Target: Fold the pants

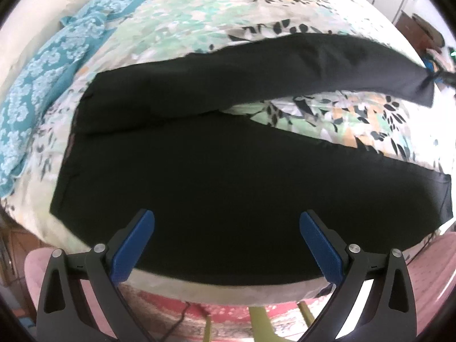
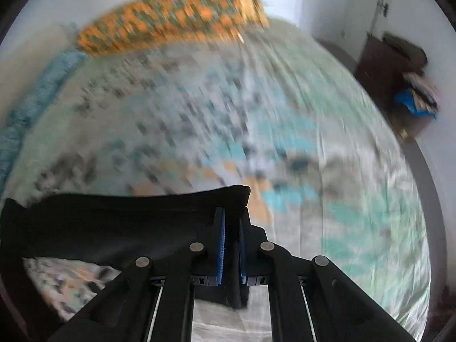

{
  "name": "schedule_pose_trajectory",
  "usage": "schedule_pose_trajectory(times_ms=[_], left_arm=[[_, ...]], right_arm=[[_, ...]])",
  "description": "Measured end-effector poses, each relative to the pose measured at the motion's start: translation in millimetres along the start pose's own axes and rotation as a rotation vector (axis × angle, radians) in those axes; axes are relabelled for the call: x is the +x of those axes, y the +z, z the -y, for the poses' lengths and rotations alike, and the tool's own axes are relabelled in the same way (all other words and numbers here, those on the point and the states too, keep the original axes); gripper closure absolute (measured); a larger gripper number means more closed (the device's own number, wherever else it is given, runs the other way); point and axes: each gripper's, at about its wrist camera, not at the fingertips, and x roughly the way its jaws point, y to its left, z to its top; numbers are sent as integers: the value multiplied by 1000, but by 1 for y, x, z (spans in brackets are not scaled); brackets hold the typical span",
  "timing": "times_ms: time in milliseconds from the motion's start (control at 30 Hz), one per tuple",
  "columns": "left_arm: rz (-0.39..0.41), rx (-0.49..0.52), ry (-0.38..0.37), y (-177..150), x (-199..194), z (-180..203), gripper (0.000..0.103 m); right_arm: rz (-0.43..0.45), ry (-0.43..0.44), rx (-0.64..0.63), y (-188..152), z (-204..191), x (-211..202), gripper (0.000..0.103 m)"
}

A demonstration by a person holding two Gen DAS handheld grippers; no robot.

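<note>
Bed (image 1: 176, 22) mostly bare beyond pants (image 1: 228, 171), which reach its near edge. Left hand-held gripper (image 1: 227, 222) spread above them; right hand-held gripper (image 2: 232, 228) pinching pants hem.

Black pants (image 1: 216, 176), floral green bedsheet (image 1: 176, 20)

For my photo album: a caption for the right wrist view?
Right tongs clamped on the black pants' hem above a floral bedsheet.

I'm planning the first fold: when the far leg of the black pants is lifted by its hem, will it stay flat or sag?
Probably sag: the black pants are thin cloth, and the leg already drapes and bunches where the right gripper pinches its hem. It looks light, so it may drag across the floral bedsheet rather than slide neatly.
</note>
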Motion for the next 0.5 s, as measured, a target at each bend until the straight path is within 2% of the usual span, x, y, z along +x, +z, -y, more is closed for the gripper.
schedule_pose_trajectory(times_ms=[67, 100, 133, 200, 300, 433, 467, 500], left_arm=[[0, 14, 21, 4, 6, -1, 1], [2, 15, 34, 7, 8, -5, 1], [11, 7, 45, 13, 11, -13, 1], [41, -23, 53, 31, 16, -35, 1], [78, -64, 44, 66, 30, -71, 1], [69, -168, -28, 123, 61, -121, 1], [56, -170, -54, 138, 71, -127, 1], [47, -148, -51, 149, 79, -129, 2]], right_arm=[[-22, -22, 60, -13, 2, 17, 68], [-18, -4, 101, -20, 4, 21, 47], [-3, 18, 125, -23, 5, 22, 39], [13, 42, 138, -31, 2, 21, 38], [20, 47, 91, -40, -15, 13, 38], [7, 103, -40, -38, -57, 4, 38], [-3, 103, -35, -36, -63, 2, 38], [-18, 142, -29, -33, -75, -1, 38]])
